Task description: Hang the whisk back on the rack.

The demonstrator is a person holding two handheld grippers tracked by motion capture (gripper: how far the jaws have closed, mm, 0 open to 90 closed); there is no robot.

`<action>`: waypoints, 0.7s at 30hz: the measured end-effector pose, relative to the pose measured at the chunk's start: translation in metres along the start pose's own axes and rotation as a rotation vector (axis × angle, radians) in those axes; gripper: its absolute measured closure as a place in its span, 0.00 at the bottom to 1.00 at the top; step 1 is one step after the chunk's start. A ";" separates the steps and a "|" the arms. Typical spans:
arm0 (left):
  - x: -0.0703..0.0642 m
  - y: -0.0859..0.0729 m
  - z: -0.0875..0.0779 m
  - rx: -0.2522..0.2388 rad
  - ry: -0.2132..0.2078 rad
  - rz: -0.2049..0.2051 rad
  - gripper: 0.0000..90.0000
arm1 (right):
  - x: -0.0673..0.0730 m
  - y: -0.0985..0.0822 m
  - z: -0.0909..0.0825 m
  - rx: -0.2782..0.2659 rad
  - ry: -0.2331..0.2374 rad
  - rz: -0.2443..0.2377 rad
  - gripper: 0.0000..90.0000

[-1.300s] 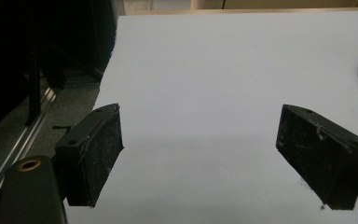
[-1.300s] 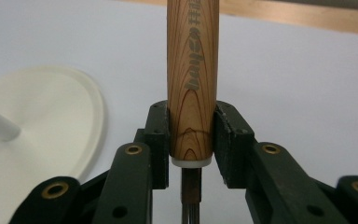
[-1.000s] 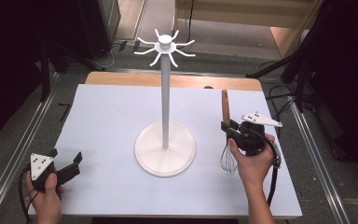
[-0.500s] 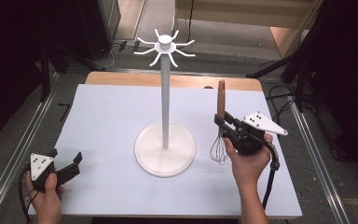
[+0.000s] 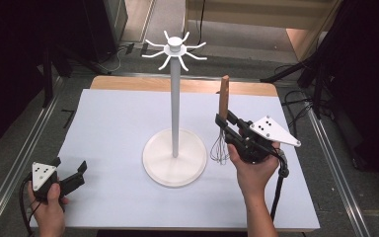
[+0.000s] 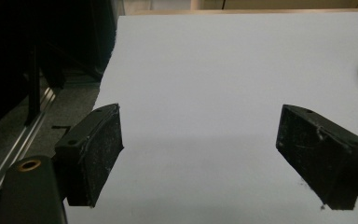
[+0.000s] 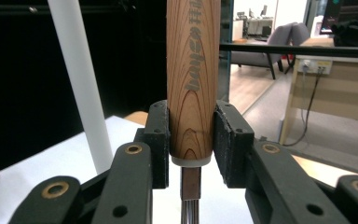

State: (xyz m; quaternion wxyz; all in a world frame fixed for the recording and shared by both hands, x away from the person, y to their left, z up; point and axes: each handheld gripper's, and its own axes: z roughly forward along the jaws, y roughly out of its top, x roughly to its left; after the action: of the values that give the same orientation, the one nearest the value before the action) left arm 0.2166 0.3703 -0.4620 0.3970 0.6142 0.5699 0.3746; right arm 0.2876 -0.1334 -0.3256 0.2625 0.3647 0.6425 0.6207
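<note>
Table (image 5: 113, 123): white top with a wooden strip along the far edge; dark floor and metal rails on both sides.

Stand (image 5: 175, 106): white, tall upright pole on a round base (image 5: 173, 170) near the table's middle; a crown of curved hooks (image 5: 174, 48) at the top, nothing hanging from them. In the right gripper view its pole (image 7: 81, 84) rises just left of the jaws.

Containers: none to be seen on the table.

Right gripper (image 5: 223, 127): held in the person's right hand (image 5: 253, 170), right of the stand's base, grey three-cornered plate (image 5: 272, 131) on top. Jaws clenched on the lower end of a whisk's wooden handle.

Left gripper (image 5: 70, 172): in the left hand (image 5: 47, 207) at the near left corner, low over the table. Jaws spread wide, nothing between them; the pads (image 6: 101, 149) frame bare white tabletop.

Whisk (image 5: 222, 126): upright, wooden handle (image 7: 193, 74) pointing up, wire loops (image 5: 219, 149) hanging down just above or at the table, beside the base's right rim. Grey lettering runs along the handle, unreadable.

Change from a second ago: whisk and right gripper have shifted leftward, closer to the stand, and the whisk now stands straighter. Left gripper has not moved.
</note>
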 end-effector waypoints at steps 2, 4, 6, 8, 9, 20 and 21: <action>0.000 0.000 0.000 0.000 0.000 0.000 0.17 | 0.001 0.002 0.000 -0.017 0.007 0.004 0.78; 0.000 0.000 0.000 -0.001 0.000 0.000 0.17 | 0.001 0.004 0.000 -0.027 0.014 0.006 0.79; 0.000 0.000 0.000 0.000 0.001 0.000 0.17 | 0.003 0.007 0.001 -0.050 0.036 0.011 0.78; 0.000 0.000 0.000 0.000 0.001 0.000 0.17 | 0.004 0.010 0.001 -0.063 0.049 0.011 0.78; 0.000 0.000 0.000 0.001 0.000 0.000 0.17 | 0.005 0.011 0.001 -0.069 0.053 0.011 0.78; 0.000 0.000 0.000 0.002 0.001 0.000 0.17 | 0.011 0.027 0.002 -0.135 0.104 -0.009 0.78; 0.000 0.000 0.000 0.000 0.000 -0.002 0.17 | 0.013 0.030 0.003 -0.146 0.117 -0.011 0.78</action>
State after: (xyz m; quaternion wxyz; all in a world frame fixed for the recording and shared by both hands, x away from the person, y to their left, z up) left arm 0.2168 0.3702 -0.4620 0.3975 0.6135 0.5705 0.3743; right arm 0.2871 -0.1224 -0.2948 0.2537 0.3041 0.6118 0.6847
